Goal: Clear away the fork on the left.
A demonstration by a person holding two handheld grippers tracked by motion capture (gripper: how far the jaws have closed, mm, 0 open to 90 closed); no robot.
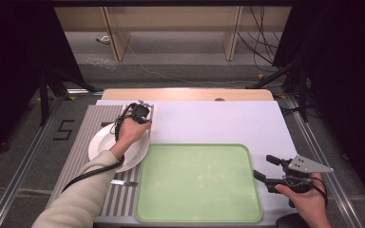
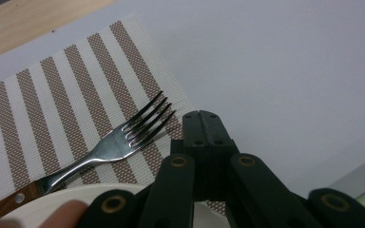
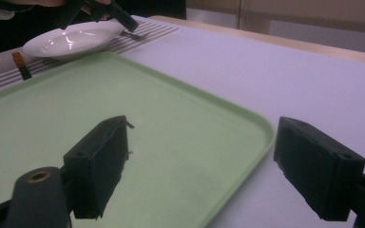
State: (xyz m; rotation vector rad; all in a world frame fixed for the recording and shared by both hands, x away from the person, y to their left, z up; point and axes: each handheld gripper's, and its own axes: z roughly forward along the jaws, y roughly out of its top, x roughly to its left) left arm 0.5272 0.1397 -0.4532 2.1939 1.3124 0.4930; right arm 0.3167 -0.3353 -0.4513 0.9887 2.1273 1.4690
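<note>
If left gripper (image 1: pixel 140 112) drops lower, could bump white plate (image 1: pixel 105 140), knock fork off striped mat (image 1: pixel 86 137). Green tray (image 1: pixel 198 183) flat, smooth, rounded corners, mid desk (image 1: pixel 228 118).

Left gripper view: jaws shut tight, nothing btwn. Shiny metal fork (image 2: pixel 119 142), wood handle, just beside on woven mat.

Right gripper view: right gripper (image 3: pixel 218 166) wide, empty, over tray's near corner; could scrape rim.
</note>
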